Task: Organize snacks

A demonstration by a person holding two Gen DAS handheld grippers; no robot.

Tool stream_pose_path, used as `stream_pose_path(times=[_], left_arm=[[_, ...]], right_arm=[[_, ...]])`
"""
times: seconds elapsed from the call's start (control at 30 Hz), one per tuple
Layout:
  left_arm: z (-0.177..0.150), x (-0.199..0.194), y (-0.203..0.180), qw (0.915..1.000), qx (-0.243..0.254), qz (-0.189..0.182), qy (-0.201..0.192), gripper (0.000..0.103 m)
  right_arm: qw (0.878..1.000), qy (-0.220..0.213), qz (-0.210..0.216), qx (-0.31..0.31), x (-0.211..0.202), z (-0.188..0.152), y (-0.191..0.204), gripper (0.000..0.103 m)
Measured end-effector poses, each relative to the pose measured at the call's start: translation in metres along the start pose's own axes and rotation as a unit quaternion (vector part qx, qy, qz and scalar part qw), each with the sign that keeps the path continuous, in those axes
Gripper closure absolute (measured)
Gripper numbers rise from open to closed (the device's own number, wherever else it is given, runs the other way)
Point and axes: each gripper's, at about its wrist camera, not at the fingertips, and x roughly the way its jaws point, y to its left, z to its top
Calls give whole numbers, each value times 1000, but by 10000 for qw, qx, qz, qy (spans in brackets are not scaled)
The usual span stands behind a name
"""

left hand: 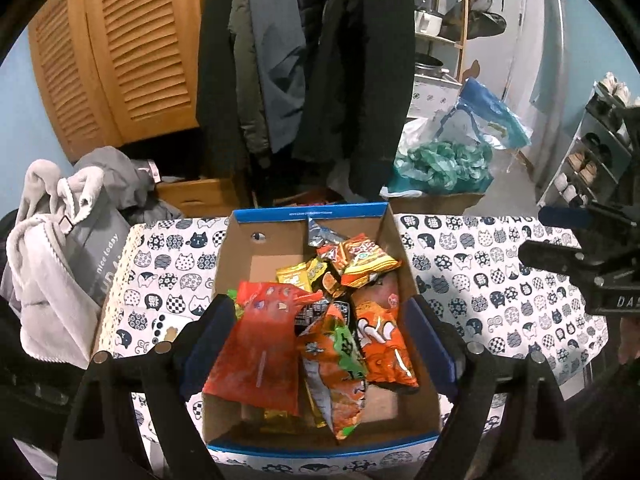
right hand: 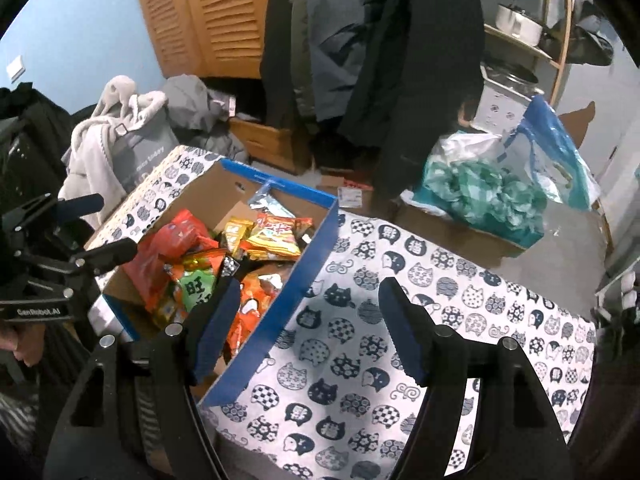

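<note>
Cat-print tablecloth [right hand: 400,320]; snack box [left hand: 320,446] w/ snacks under open, empty left fingers [left hand: 212,336].

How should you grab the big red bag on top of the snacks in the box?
Take the red bag by its crumpled top end, coming down from above. It lies flat on the pile in the box, so its faces are too wide to pinch, but that bunched end sticks up clear of the walls.

We see dim indoor light, soft shadows on the cat-print cloth [right hand: 440,300], heavy fisheye bending, dark corners, slight blur.
</note>
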Motion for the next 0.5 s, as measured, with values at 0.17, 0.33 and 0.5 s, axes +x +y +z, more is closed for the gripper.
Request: stream_pose_path(times=[0.17, 0.33, 0.5], left_arm=[[4, -5, -5, 9996, -6, 252, -135, 8], [7, -4, -9, 9992, 24, 373, -141, 8], [7, -2, -11, 9988, 62, 461, -121, 8]], right_arm=[[10000, -1, -22, 16, 0, -7, -6, 31], [10000, 66, 1, 64, 2, -13, -11, 31], [10000, 61, 13, 73, 2, -14, -12, 31]])
